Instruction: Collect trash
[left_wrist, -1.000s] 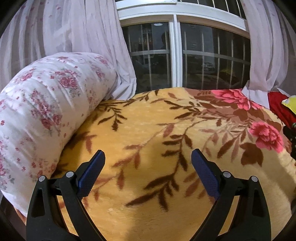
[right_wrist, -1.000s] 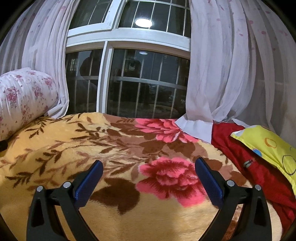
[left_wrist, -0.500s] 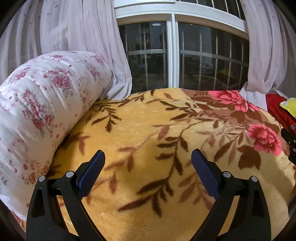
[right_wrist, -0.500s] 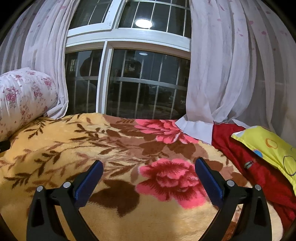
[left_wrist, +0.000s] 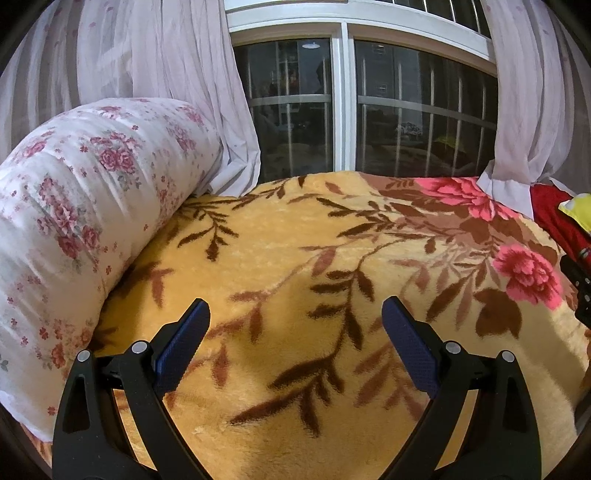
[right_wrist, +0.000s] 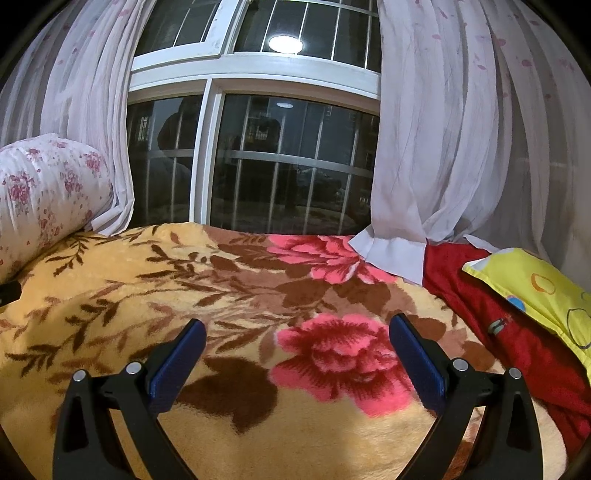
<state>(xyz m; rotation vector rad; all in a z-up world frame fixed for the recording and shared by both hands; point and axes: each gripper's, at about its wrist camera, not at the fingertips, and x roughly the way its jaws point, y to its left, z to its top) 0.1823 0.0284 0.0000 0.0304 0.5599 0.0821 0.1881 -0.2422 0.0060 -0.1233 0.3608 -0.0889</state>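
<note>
No trash shows in either wrist view, so the step in hand is most likely a search, and doing it well means sweeping both cameras slowly over the bed and down its edges rather than reaching for anything yet. The left gripper (left_wrist: 295, 314) hangs over the blanket (left_wrist: 280, 258) with its 2 fingers spread wide and nothing between them; the right gripper (right_wrist: 297, 332) is likewise released and empty, poised above a big pink flower in the weave. Both should stay spread until a wrapper or scrap is actually found, since the busy pattern of brown leaves and pink blooms could easily hide something small and flat; look for a shape that breaks the pattern or casts its own shadow. The blanket is thick, fuzzy plush in warm yellow, soft enough that a pinch would likely gather pile along with any litter, so a shallow, level approach seems wise. At the left lies a long rolled quilt (left_wrist: 85, 206), white cotton with small red roses, plump and rounded. Sheer white curtains (right_wrist: 461, 147) hang in loose folds at both sides of a barred window (right_wrist: 280, 162) with dark glass. To the right sit a red cloth (right_wrist: 498, 325), velvety in look, and a smooth yellow pillow (right_wrist: 535, 288) printed with rings; their folds and the gap beside them are worth checking too.
</note>
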